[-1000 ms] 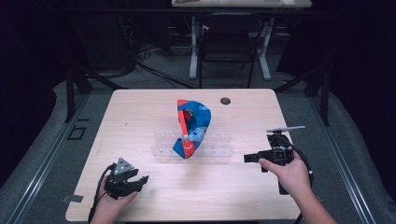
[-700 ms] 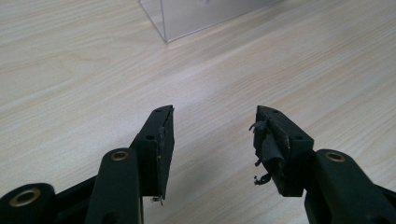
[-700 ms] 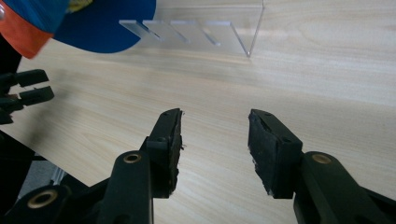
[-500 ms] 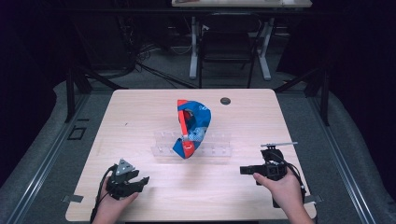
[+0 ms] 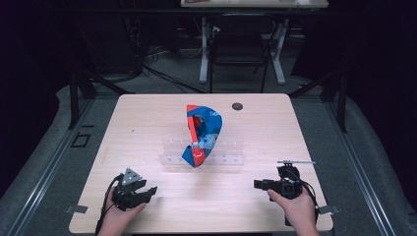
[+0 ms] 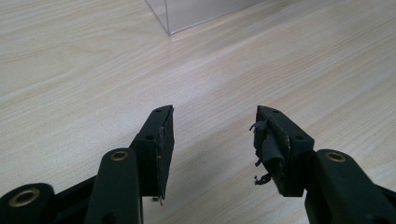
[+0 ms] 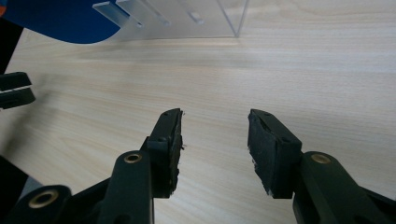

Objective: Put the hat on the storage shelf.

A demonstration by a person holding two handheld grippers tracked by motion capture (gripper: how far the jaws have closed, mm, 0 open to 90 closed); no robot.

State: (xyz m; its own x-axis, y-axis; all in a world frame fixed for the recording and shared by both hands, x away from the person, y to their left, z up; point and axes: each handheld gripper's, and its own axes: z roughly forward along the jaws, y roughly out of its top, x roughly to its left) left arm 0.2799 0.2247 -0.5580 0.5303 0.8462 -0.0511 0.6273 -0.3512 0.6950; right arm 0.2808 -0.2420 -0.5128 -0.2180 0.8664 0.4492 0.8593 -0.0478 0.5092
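Note:
A curved blue, red and white object (image 5: 205, 132) stands upright in a clear acrylic rack (image 5: 227, 153) at the middle of the wooden table (image 5: 147, 123). My left gripper (image 5: 149, 191) rests near the front left edge, held in a hand, well short of the rack. Its jaws (image 6: 212, 127) are open over bare wood with nothing between them. My right gripper (image 5: 257, 185) sits near the front right edge and points left. It is also open (image 7: 215, 126) and empty. In the right gripper view, the blue object (image 7: 56, 21) and the rack (image 7: 187, 16) lie ahead.
A small black disc (image 5: 238, 106) is set into the table near its far edge. A corner of the clear rack (image 6: 187, 14) shows ahead in the left gripper view. The left gripper's jaw tips (image 7: 14, 89) appear at the left edge of the right gripper view. Desk legs and a chair stand beyond the table.
The right hand has drawn its gripper back toward the near edge of the table and lower. The left gripper has stayed almost where it was.

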